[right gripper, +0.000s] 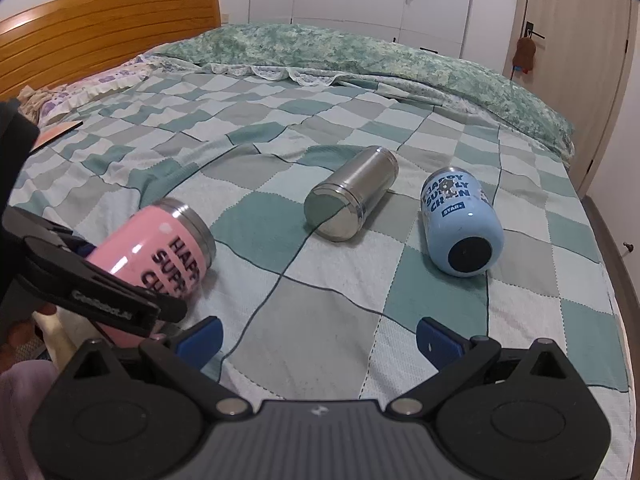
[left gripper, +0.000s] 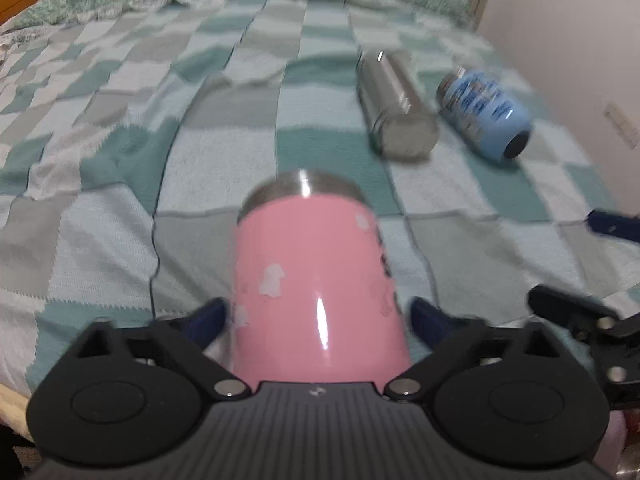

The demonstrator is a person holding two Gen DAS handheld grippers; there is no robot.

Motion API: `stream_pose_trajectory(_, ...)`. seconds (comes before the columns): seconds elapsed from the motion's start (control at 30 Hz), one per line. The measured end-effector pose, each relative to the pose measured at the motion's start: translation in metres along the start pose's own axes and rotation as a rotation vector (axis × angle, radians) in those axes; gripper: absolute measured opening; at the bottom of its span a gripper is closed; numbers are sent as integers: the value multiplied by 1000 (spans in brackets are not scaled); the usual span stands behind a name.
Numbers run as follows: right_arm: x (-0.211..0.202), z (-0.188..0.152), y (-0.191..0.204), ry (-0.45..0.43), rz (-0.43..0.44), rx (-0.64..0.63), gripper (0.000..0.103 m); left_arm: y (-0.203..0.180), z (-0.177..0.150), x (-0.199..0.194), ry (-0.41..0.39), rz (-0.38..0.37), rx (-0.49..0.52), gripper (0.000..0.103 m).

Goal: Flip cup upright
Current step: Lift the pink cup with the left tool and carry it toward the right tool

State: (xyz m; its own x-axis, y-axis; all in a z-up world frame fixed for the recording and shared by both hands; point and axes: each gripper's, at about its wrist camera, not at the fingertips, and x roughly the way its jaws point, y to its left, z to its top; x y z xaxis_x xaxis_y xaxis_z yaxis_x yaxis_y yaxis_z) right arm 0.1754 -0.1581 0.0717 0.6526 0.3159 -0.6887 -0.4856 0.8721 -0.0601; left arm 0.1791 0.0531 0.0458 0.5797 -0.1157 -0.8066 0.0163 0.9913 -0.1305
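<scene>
A pink cup (left gripper: 316, 280) with a steel rim lies tilted between the blue fingers of my left gripper (left gripper: 318, 316), which is shut on its body. The right wrist view shows the same pink cup (right gripper: 160, 248) held by the left gripper at the left, its steel rim pointing up and to the right, a little above the bedspread. My right gripper (right gripper: 318, 338) is open and empty over the near part of the bed. A steel cup (right gripper: 352, 192) and a light blue cup (right gripper: 460, 220) lie on their sides further out.
The checked green and white bedspread (right gripper: 280, 320) covers the bed. A green floral quilt (right gripper: 360, 52) lies along the far side. A wooden headboard (right gripper: 100, 28) stands at the left, a door (right gripper: 576, 60) and wall at the right.
</scene>
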Motion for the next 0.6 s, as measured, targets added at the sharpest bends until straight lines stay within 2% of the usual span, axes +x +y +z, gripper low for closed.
stream_pose_trajectory(0.1,-9,3,2,-14,4,1,103,8,5,-24,-56,-22,-10,103)
stream_pose_trajectory(0.23,-19,12,11,-34,1,8,103,27,9,-51,-135,20,-1,103)
stream_pose_trajectory(0.33,-20,21,24,-38,11,27,103,47,7,-62,-165,42,8,103)
stream_pose_trajectory(0.6,8,49,76,38,17,107,103,104,-6,-67,-222,69,100,103)
